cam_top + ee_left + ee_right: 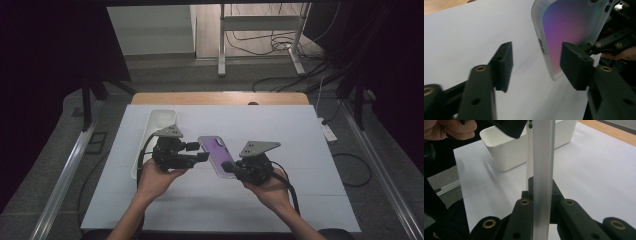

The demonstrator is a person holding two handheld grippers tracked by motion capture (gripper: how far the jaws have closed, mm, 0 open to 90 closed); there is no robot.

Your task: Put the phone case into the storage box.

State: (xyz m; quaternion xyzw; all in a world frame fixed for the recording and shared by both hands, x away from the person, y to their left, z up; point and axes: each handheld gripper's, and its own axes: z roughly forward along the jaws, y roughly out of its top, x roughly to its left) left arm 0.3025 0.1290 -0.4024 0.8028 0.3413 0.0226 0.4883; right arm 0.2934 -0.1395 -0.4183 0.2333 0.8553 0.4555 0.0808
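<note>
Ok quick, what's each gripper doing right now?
Left gripper: open, jaws either side of the phone case's edge, one pad at its face, the other apart from it.
Right gripper: shut on the phone case, holding it upright.
</note>
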